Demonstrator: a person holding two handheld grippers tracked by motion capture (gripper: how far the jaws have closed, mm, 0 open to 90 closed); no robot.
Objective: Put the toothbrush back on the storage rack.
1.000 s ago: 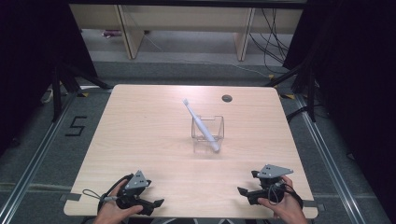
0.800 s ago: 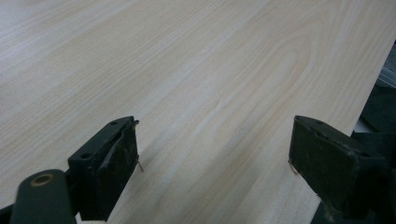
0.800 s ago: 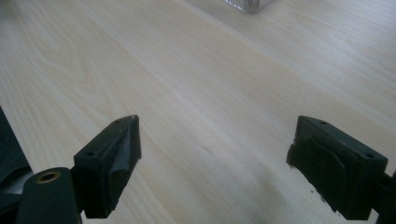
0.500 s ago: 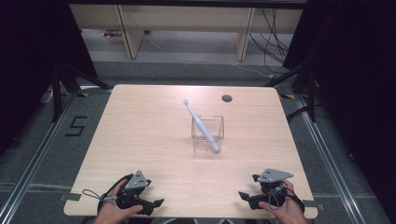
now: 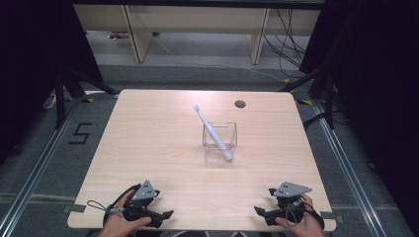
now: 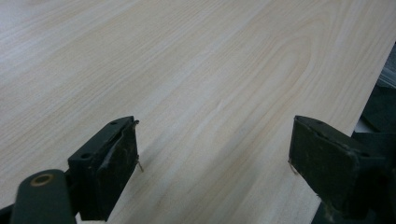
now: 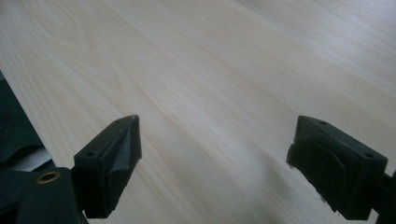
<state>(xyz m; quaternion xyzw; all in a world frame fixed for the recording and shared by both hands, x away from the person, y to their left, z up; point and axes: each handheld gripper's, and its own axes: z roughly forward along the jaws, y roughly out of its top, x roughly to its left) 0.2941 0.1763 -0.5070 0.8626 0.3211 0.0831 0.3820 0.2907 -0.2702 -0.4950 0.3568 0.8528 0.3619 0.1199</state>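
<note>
A clear square container (image 5: 220, 137) stands near the middle of the light wooden table (image 5: 148, 148). A white toothbrush (image 5: 211, 131) leans in it, head up toward the far left. My left gripper (image 5: 160, 216) rests at the near left edge, held by a hand, jaws wide apart and pointing right. My right gripper (image 5: 261, 213) rests at the near right edge, jaws also wide apart, pointing left. In the left gripper view the left gripper (image 6: 212, 154) has only bare wood between its fingers; likewise the right gripper (image 7: 215, 149) in the right gripper view.
A small dark round hole (image 5: 240, 103) sits in the table near its far right edge. Dark floor with cables (image 5: 276, 74) and a pale shelf unit (image 5: 197, 22) lie beyond the table. A floor marking "5" (image 5: 80, 133) is at the left.
The right gripper has slid slightly toward the near edge. The left gripper, container and toothbrush have not moved.
</note>
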